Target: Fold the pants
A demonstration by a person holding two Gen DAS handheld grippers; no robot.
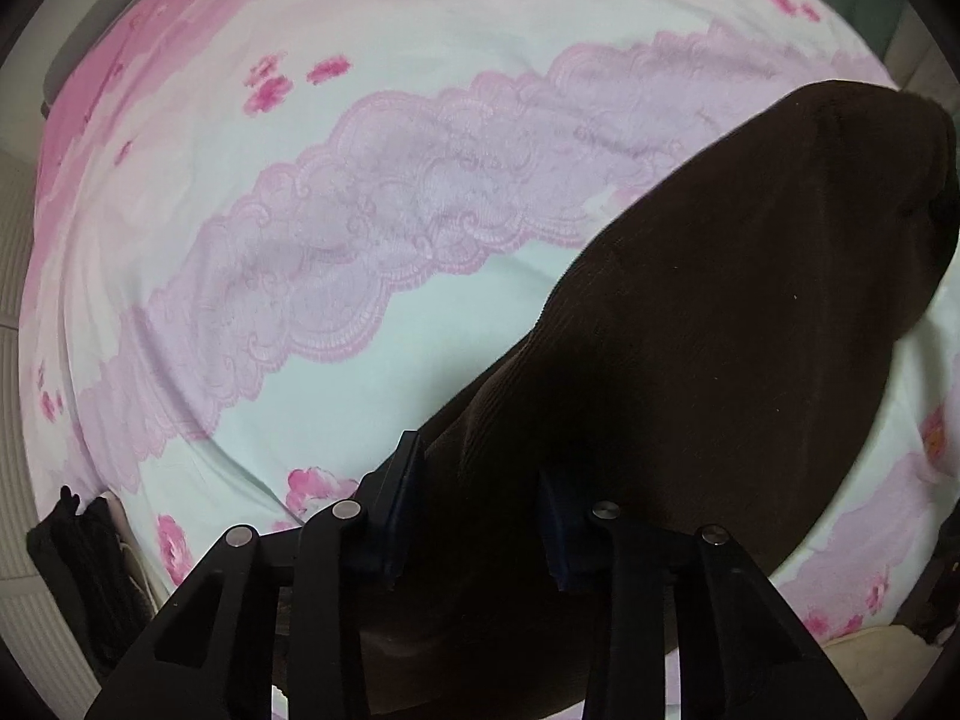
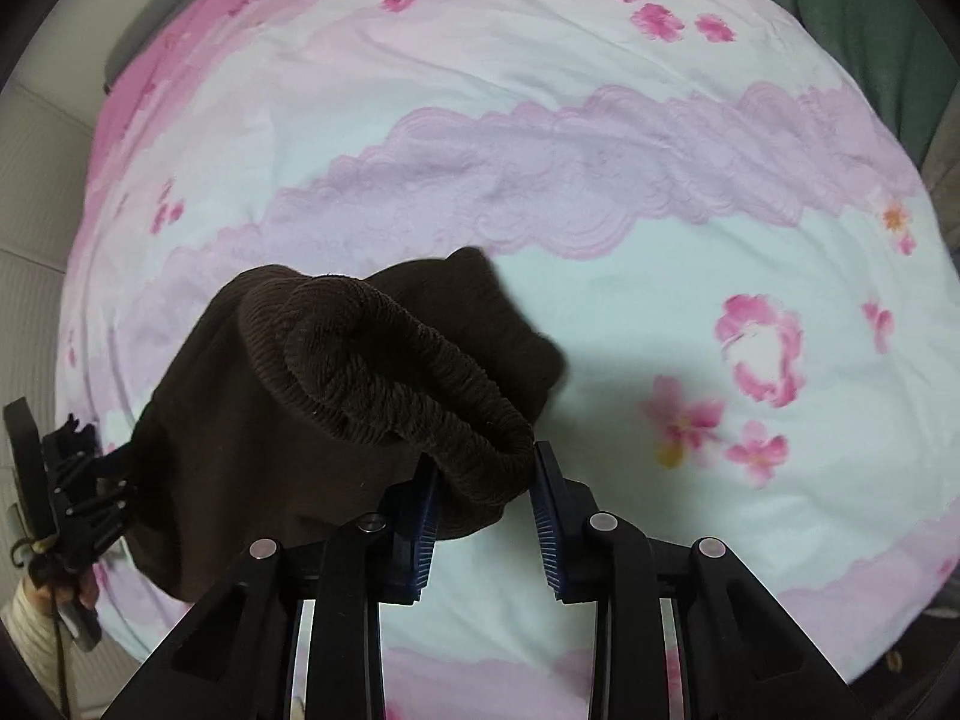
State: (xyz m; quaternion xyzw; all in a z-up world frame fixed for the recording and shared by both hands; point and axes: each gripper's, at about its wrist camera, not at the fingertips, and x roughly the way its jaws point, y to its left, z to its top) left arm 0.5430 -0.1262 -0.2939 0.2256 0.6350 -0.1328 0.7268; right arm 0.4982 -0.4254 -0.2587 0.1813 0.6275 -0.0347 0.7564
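Observation:
Dark brown corduroy pants [image 1: 720,312] lie on a pink and white flowered bedsheet [image 1: 372,240]. In the left wrist view my left gripper [image 1: 480,498] stands open with the brown cloth bunched between its fingers. In the right wrist view the pants [image 2: 270,372] show their ribbed elastic waistband [image 2: 408,372], which reaches down between the blue pads of my right gripper [image 2: 486,474]. The right jaws stand apart, the waistband touching the left pad. The left gripper also shows at the far left of the right wrist view [image 2: 90,480], at the pants' edge.
The bedsheet [image 2: 660,192] covers most of both views. A green cloth [image 2: 852,18] lies at the far right corner. A pale ribbed wall or floor [image 2: 42,180] runs along the left beyond the bed's edge. A person's hand [image 2: 42,588] holds the left gripper.

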